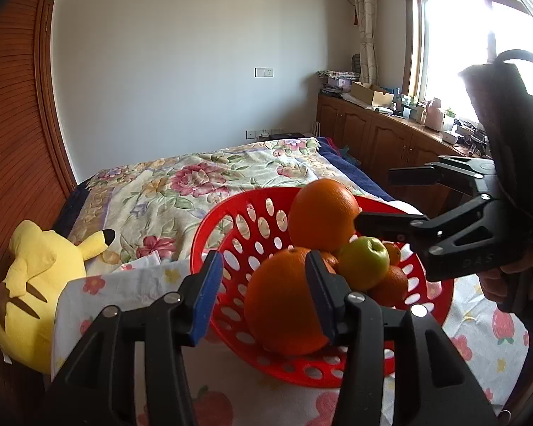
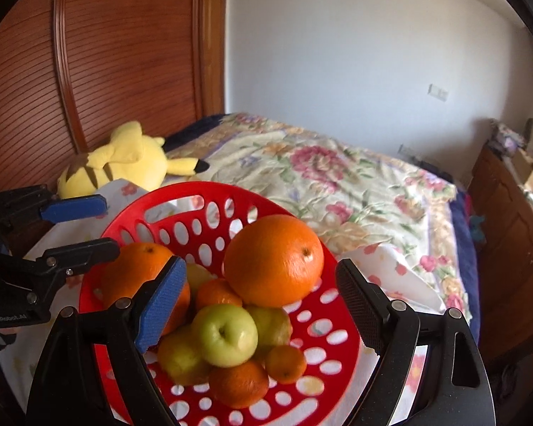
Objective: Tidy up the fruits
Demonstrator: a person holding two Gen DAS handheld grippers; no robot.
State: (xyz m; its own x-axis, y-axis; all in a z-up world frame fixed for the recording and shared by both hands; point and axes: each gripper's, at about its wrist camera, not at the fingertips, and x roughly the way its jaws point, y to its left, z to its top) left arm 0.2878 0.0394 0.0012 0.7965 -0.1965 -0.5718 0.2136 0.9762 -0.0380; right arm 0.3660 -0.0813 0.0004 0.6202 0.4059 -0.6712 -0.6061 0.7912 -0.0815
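Resting on a flower-printed cloth spread over the bed, a red perforated basket is seen holding the fruit: two large oranges, one at the back and one at the left side, a green apple in the middle, and smaller oranges and yellowish fruits packed around it. The left gripper is held just in front of the basket's near rim, pointed downward, its jaws parted; the left-side orange is framed between the pads in the left wrist view, but in the right wrist view the fingers are seen apart from it, gripping nothing. The right gripper is poised above the opposite side of the basket, tilted down over the fruit, its jaws spread wide and empty. A hand is glimpsed around its handle. A yellow plush toy is seen lying beside the wooden headboard.
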